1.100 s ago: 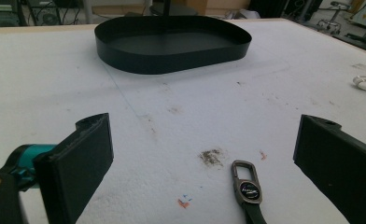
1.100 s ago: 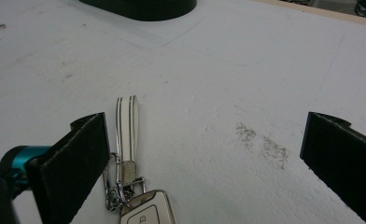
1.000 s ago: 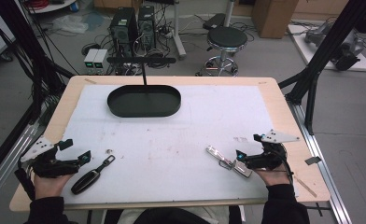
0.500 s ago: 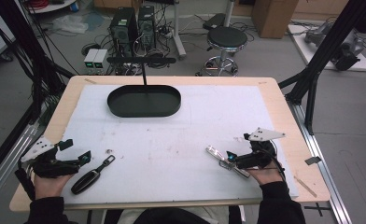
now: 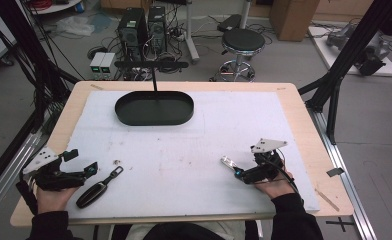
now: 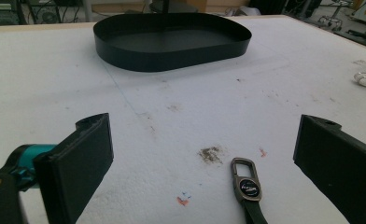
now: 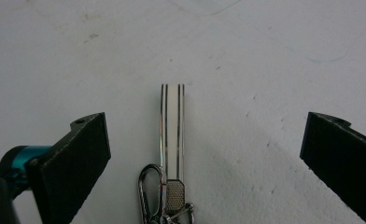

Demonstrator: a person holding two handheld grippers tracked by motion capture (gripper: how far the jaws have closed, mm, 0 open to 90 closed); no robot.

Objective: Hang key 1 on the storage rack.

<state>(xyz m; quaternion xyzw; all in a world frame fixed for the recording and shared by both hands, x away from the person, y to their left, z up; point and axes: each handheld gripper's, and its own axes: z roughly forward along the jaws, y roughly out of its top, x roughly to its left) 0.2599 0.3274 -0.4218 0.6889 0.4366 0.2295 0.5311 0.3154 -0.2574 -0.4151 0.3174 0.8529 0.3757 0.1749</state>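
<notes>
Two keychains lay on the desk (image 5: 294,115); the white-and-chrome one (image 7: 172,140) sat between the right gripper (image 5: 240,174)'s wide jaws, its long axis running straight ahead along them, so that hand was nearer. Its clip end was cut off at the frame's bottom. The left gripper (image 5: 86,169), jaws also wide, hovered by the black key fob (image 5: 99,187), well short of the black tray (image 5: 154,107).

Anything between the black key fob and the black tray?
Mostly bare white mat, going by the left gripper view: just stains between the black key fob and the black tray. The high view adds one tiny object beside the fob.
</notes>
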